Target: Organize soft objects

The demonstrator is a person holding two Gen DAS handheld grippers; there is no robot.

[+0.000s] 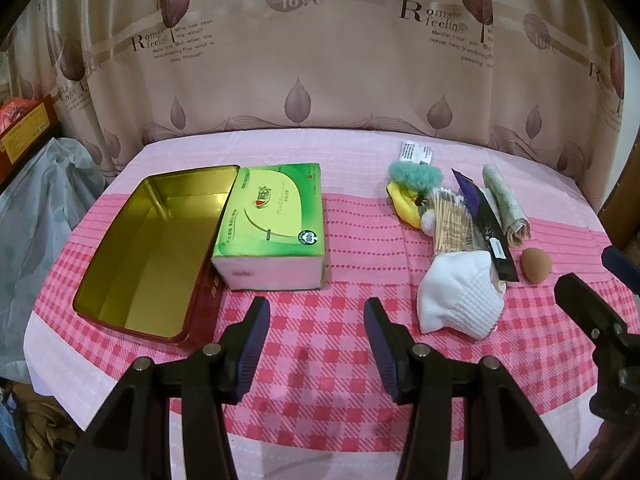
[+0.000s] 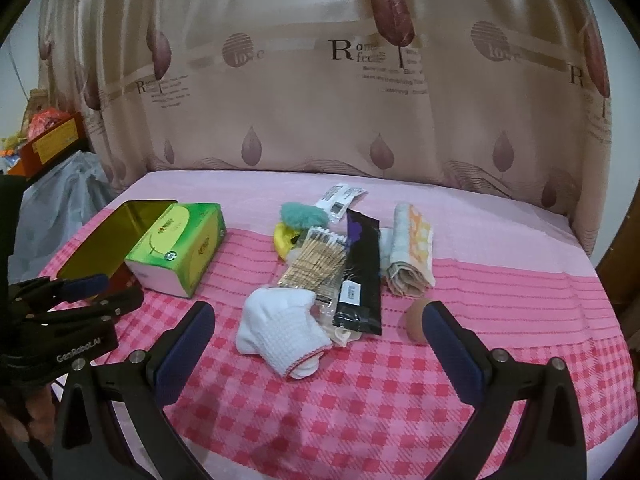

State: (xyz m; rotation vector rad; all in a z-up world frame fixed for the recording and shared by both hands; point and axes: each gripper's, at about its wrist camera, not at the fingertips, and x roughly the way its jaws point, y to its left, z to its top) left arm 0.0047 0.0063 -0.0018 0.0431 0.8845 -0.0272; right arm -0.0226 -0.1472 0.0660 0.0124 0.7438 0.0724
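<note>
An open gold-lined tin point(image 1: 148, 248) point(image 2: 100, 236) lies at the left of the pink table, a green tissue pack point(image 1: 272, 224) point(image 2: 180, 248) against its right side. To the right lies a heap: a white glove point(image 1: 458, 294) point(image 2: 280, 328), a teal fluffy thing point(image 1: 416, 176) point(image 2: 302, 216) on a yellow pouch point(image 1: 404, 204) point(image 2: 284, 238), a rolled cloth point(image 1: 506, 208) point(image 2: 412, 256) and a brown sponge egg point(image 1: 536, 265) point(image 2: 416, 320). My left gripper point(image 1: 318, 316) hovers open in front of the tissue pack. My right gripper point(image 2: 318, 322) stands open, wide around the glove's near side.
A bag of cotton swabs point(image 1: 450, 222) point(image 2: 320, 260), a black sachet point(image 1: 486, 220) point(image 2: 360, 276) and a white label point(image 1: 416, 152) point(image 2: 340, 196) lie in the heap. A patterned curtain point(image 1: 320, 60) hangs behind. A grey plastic bag point(image 1: 36, 208) and an orange box point(image 1: 24, 128) sit off the left edge.
</note>
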